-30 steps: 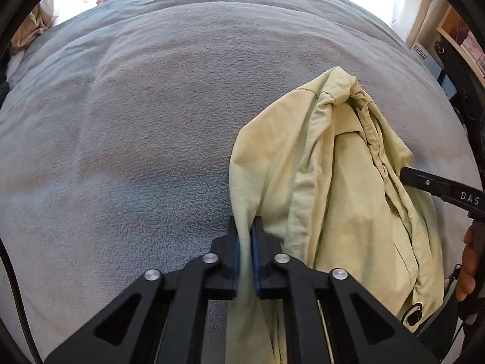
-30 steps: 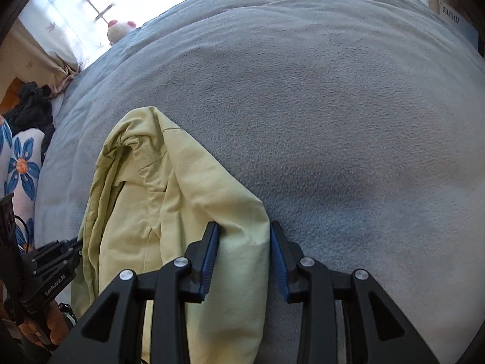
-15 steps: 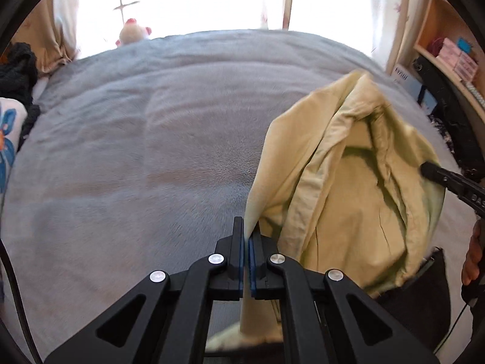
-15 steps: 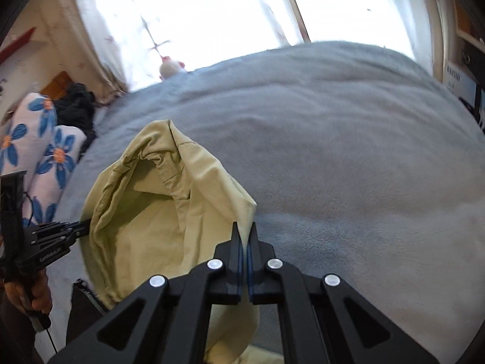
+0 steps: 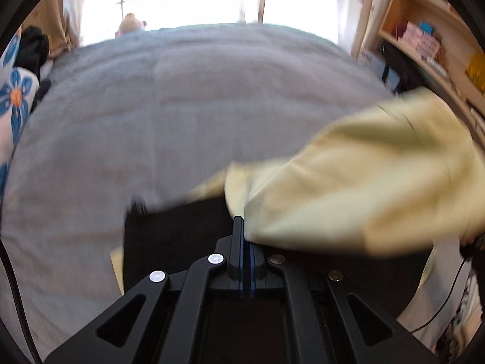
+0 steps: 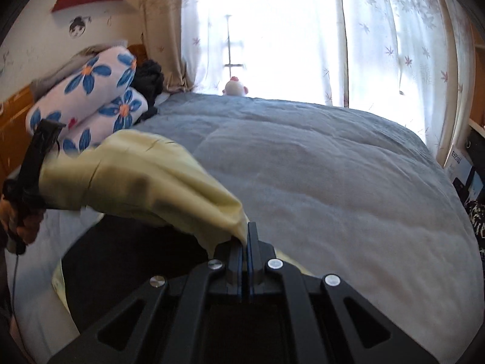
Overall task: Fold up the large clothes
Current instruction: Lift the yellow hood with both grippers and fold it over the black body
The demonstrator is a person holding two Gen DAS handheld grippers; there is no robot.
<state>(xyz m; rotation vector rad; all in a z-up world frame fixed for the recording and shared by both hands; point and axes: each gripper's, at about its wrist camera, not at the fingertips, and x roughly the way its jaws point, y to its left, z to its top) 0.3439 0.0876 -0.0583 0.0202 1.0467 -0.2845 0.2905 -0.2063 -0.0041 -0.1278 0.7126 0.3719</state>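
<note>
Fingers (image 5: 238, 242) of both grippers pinch the yellow garment (image 5: 363, 188) above the grey bedspread (image 6: 318, 166).

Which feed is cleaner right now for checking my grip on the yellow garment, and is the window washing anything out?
Left wrist view: the yellow garment is smeared by motion blur, the window blown out white. Right wrist view: sharper, the garment's edge pinched at the right gripper, though the window glares white there too; fisheye bends the grey blanket.
</note>
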